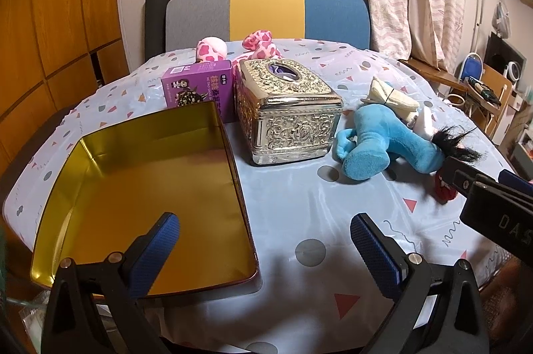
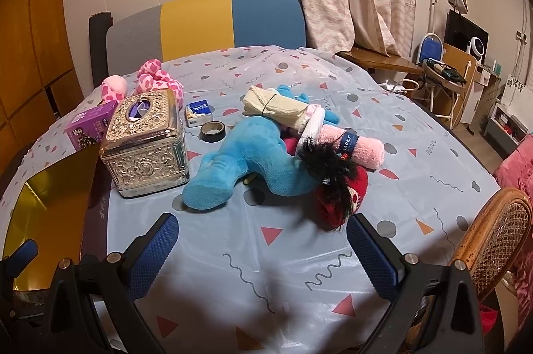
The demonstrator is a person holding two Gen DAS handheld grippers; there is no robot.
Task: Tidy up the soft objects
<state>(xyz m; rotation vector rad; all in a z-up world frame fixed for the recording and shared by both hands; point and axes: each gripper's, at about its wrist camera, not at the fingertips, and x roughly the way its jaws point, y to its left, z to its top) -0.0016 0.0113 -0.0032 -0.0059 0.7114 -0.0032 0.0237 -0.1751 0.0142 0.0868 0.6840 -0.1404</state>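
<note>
A blue plush toy [image 2: 253, 154] with black hair lies mid-table, also in the left wrist view [image 1: 383, 144]. A cream rolled cloth [image 2: 276, 109], a pink rolled towel [image 2: 356, 147] and a red soft item [image 2: 343, 197] lie against it. A pink spotted plush [image 2: 156, 80] lies at the back left. An open gold tin [image 1: 140, 194] sits at the left. My left gripper [image 1: 265, 240] is open and empty, over the tin's right edge. My right gripper [image 2: 261, 240] is open and empty, just before the blue plush and red item.
An ornate metal tissue box [image 2: 146, 144] stands between tin and plush. A purple carton [image 1: 200, 87] stands behind the tin. A tape roll [image 2: 213, 131] and a small blue-white box [image 2: 199, 114] lie behind. A striped chair [image 2: 213, 24] is at the far edge, a wicker chair [image 2: 496, 237] at the right.
</note>
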